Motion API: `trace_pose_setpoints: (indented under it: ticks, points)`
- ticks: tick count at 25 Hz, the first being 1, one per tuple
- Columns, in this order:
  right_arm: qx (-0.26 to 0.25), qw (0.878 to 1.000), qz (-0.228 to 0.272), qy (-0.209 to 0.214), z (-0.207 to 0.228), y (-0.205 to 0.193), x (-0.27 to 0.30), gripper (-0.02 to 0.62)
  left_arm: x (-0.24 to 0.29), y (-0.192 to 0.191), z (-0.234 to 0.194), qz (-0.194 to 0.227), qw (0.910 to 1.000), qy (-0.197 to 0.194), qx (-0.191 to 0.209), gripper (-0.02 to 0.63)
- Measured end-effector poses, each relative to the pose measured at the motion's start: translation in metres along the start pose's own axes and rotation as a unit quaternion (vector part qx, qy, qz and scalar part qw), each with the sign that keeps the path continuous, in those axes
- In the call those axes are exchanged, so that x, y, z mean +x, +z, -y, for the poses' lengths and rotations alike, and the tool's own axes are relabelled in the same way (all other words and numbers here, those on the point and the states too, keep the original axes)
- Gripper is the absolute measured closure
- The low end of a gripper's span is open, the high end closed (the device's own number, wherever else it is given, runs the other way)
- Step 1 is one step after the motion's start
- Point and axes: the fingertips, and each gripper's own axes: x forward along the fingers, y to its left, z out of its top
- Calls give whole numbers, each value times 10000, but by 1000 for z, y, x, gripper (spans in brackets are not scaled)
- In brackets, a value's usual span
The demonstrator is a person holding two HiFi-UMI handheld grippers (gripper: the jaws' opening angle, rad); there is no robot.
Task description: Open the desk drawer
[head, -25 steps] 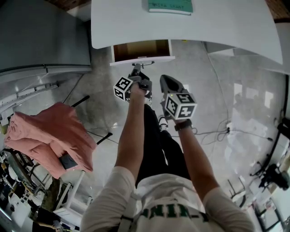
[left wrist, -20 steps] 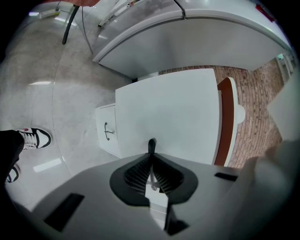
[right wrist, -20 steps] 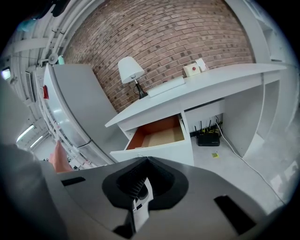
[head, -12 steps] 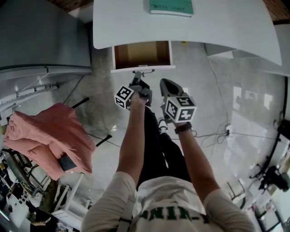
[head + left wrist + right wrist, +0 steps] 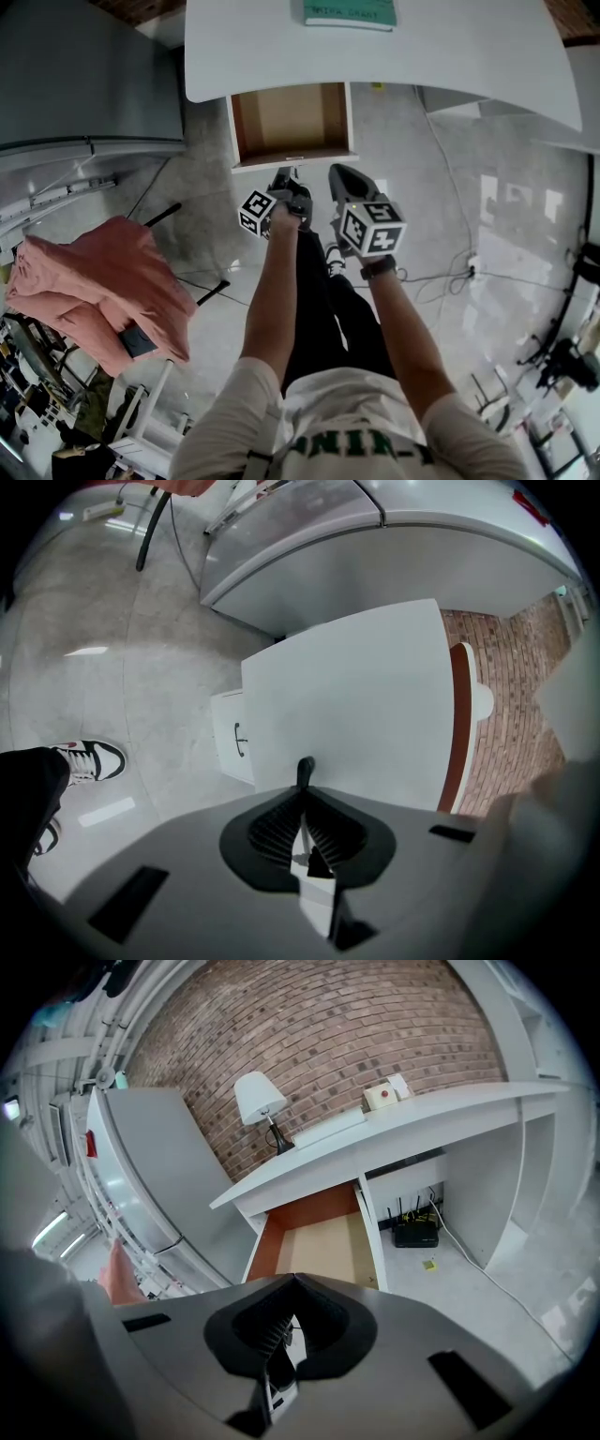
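The white desk [image 5: 450, 56] has its drawer [image 5: 291, 122] pulled out, and the brown wooden bottom shows bare. My left gripper [image 5: 289, 178] is shut on the dark handle [image 5: 292, 169] at the middle of the white drawer front. In the left gripper view the drawer front [image 5: 356, 696] fills the middle, and the handle [image 5: 305, 769] sticks out from between the closed fingers of the left gripper [image 5: 304, 787]. My right gripper [image 5: 336, 172] hangs just right of the handle, shut and holding nothing. In the right gripper view the right gripper [image 5: 293, 1283] points at the open drawer [image 5: 319, 1241].
A green book [image 5: 349, 12] lies on the desk top, with a white lamp [image 5: 257, 1099] further along. A grey cabinet [image 5: 84, 75] stands to the left. A salmon cloth [image 5: 94, 281] drapes a chair. Cables [image 5: 441, 274] cross the floor, and a black router [image 5: 415, 1233] sits under the desk.
The drawer has slid further out from under the desk, towards me. My left gripper came back with the handle in its grip. The right gripper stayed in place.
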Motion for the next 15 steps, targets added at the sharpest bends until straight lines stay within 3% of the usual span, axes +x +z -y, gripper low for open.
trace_pose_setpoints:
  ticks: [15]
  points:
    - [173,9998,-100,-21,16,-28,2,595,9,5,-45,17,9996,266,39,595]
